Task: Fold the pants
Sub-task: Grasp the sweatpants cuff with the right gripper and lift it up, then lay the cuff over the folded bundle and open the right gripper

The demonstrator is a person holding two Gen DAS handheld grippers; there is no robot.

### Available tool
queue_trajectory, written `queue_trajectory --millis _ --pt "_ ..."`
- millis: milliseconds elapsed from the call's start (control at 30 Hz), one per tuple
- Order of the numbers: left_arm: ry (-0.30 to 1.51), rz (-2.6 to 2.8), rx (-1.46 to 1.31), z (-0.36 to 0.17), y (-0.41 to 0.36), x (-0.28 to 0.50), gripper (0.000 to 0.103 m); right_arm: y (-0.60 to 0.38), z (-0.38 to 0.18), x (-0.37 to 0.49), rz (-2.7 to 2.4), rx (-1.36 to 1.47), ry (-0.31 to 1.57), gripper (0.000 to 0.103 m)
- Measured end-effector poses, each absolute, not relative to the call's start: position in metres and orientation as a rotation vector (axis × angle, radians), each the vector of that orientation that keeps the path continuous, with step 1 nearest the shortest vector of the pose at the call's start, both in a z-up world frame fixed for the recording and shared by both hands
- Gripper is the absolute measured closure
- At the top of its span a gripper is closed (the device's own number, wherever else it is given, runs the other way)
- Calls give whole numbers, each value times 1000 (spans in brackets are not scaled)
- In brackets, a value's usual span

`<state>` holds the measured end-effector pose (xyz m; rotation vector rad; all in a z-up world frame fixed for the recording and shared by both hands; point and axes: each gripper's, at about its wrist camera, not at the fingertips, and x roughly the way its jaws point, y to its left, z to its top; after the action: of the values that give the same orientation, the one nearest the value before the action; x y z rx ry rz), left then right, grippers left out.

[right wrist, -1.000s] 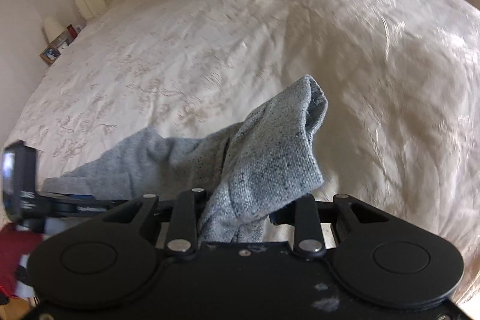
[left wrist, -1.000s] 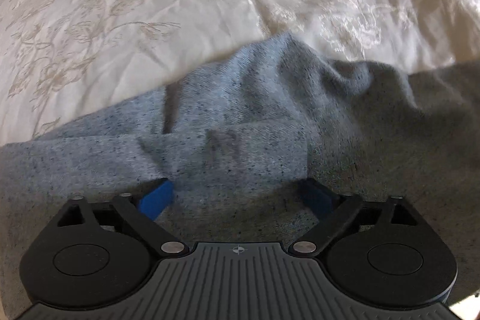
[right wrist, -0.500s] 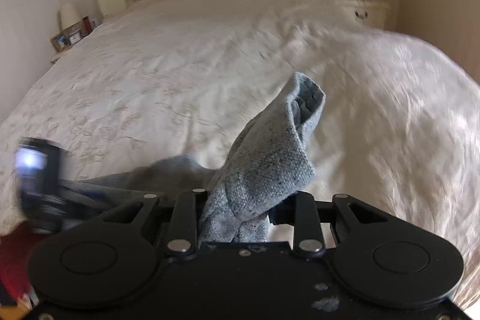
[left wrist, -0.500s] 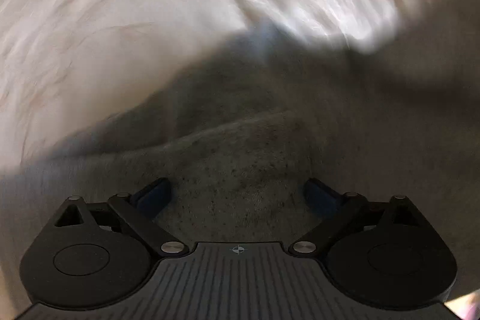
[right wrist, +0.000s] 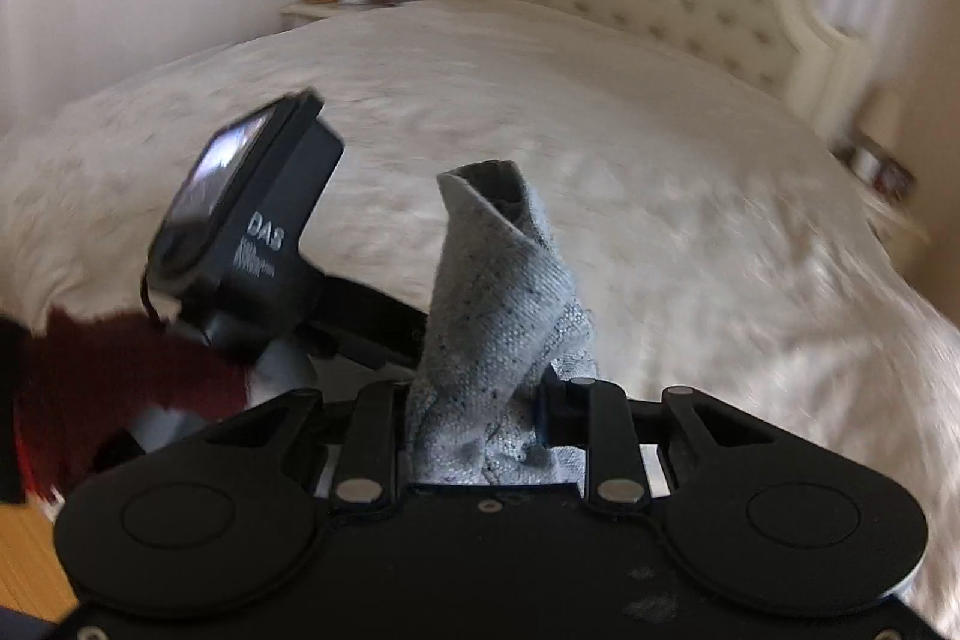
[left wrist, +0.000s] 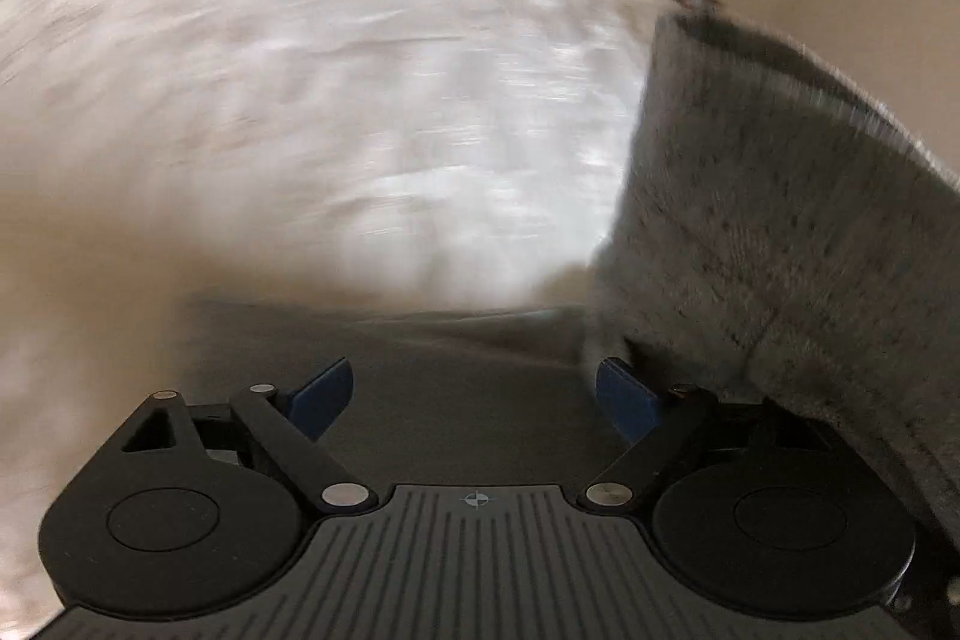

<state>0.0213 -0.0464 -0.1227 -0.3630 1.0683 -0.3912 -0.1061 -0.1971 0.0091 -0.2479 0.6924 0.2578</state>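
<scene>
Both tongs are busy over the bed [right wrist: 660,148]: the right tongs [right wrist: 480,418] are clamped on a bunched end of the grey pants [right wrist: 498,304], which stands up between the fingers like a twisted tube, while the left tongs [left wrist: 474,394] stand wide with nothing pinched between the blue fingers [left wrist: 321,394], their jaws having just been closing a little. In the left wrist view the pants hang as a broad grey panel at the right, brushing past the right finger, with more grey cloth lying on the bed just beyond the fingertips. To do this step well, I judge the held end should be carried across with the cloth kept taut and its edge level, so the layers meet squarely, and the free tongs should take the opposite corner before the cloth is laid down. Heavy blur smears the bedspread in both views; the rest of the pants is cut off, so how far the fold has come is hard to tell. A dark sleeve [right wrist: 90,388] and the other device [right wrist: 252,232] block the near left.
</scene>
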Motion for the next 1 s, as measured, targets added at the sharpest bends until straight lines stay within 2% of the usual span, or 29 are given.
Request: queue_trajectory --millis 200,367,400,467,633,800,900,1000 --pt "1137 -245 -322 -145 22 19 14 -129 -35 -102 339 -340 755 76" --pt "1142 -189 -394 -144 64 16 14 -97 -79 -102 399 -386 864 72" --pt "1132 -181 -385 -140 67 15 14 -93 -85 -104 417 -400 879 69" --pt "1087 -161 -348 -131 70 15 14 -87 -89 -114 497 -386 894 52" --pt "1036 -273 -246 -107 39 28 14 -95 -64 -147 522 -256 838 50" --pt "1032 -485 -61 -101 -18 19 13 -155 -59 -160 293 -9 923 49" --pt "1094 -568 101 -120 -45 8 13 -196 -58 -176 134 119 939 51" --pt "1249 -577 183 -155 -48 2 12 -228 -57 -186 -2 223 919 52"
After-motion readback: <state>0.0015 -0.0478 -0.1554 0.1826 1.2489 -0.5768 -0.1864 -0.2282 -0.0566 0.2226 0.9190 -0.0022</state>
